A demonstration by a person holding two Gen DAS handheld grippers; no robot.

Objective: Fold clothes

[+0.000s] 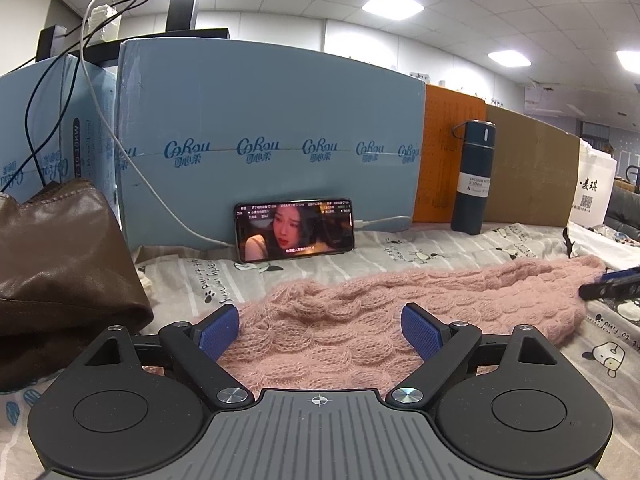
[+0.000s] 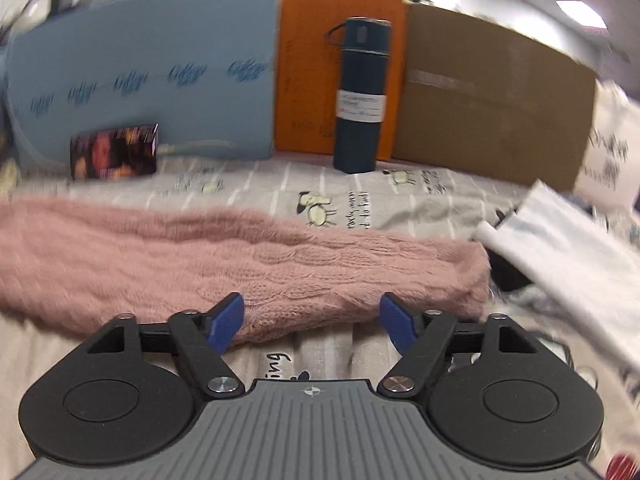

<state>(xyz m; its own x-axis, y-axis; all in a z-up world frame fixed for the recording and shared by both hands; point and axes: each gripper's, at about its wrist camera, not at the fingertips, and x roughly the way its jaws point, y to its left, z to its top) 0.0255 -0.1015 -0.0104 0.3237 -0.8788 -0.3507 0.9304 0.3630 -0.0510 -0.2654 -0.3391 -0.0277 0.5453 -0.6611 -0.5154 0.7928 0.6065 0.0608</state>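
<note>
At far left in the left wrist view, a brown leather bag (image 1: 60, 264) slumped on the printed bedsheet (image 1: 420, 248), with cables (image 1: 92, 80) trailing over pale blue cartons (image 1: 272, 128) behind. Propped against the carton, a phone (image 1: 294, 230) with a lit screen and a white charging lead. Further right, an orange box (image 1: 452, 160), a dark teal flask (image 1: 472, 178) standing upright before it, then a brown cardboard box (image 1: 532, 172) and a white paper bag (image 1: 596, 188).

Across the sheet, a long pink knitted garment (image 1: 360, 320) laid out flat from left to right. Left gripper (image 1: 322, 330) over its left end, jaws spread wide and released, blue pads (image 1: 218, 330) flanking the knit without pressing it; nothing grasped.

At the right end of the knit, right gripper (image 2: 312, 320) just short of the near edge, jaws apart and empty, garment (image 2: 240, 256) beyond the fingertips rather than between them. Right wrist view smeared by motion blur, so contact between the left pad and the knit's fringe possibly there, hard to judge. Beside the garment's right tip, white folded fabric or bags (image 2: 568, 248) overlying something dark.
</note>
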